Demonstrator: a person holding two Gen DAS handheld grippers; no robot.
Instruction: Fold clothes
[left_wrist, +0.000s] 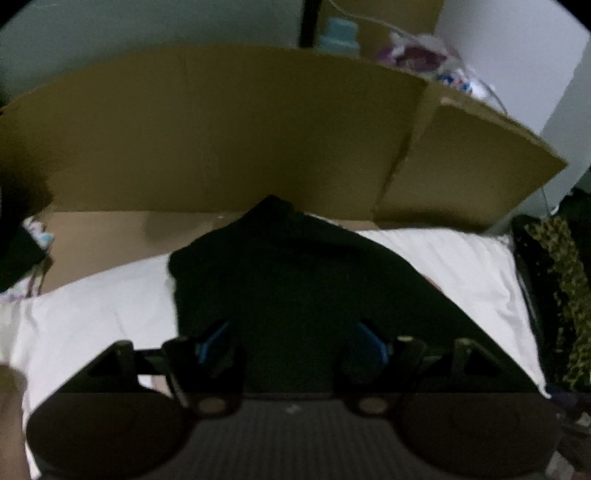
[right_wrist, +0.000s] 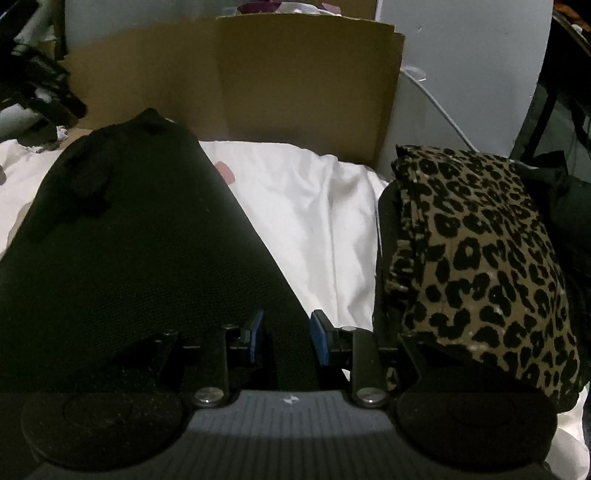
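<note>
A black garment (left_wrist: 288, 280) lies flat on a white sheet (left_wrist: 450, 266), narrowing toward the far end. My left gripper (left_wrist: 291, 343) hovers over its near edge, jaws wide apart and nothing between the blue pads. The same black garment (right_wrist: 122, 236) fills the left of the right wrist view. My right gripper (right_wrist: 286, 338) sits at its near right edge, jaws partly open, with the cloth's edge between the blue pads; they do not pinch it.
A leopard-print garment (right_wrist: 476, 258) lies folded at the right, on dark items; it also shows in the left wrist view (left_wrist: 561, 295). A cardboard wall (left_wrist: 221, 129) stands behind the sheet (right_wrist: 314, 206). Dark clothing (right_wrist: 37, 88) is piled at far left.
</note>
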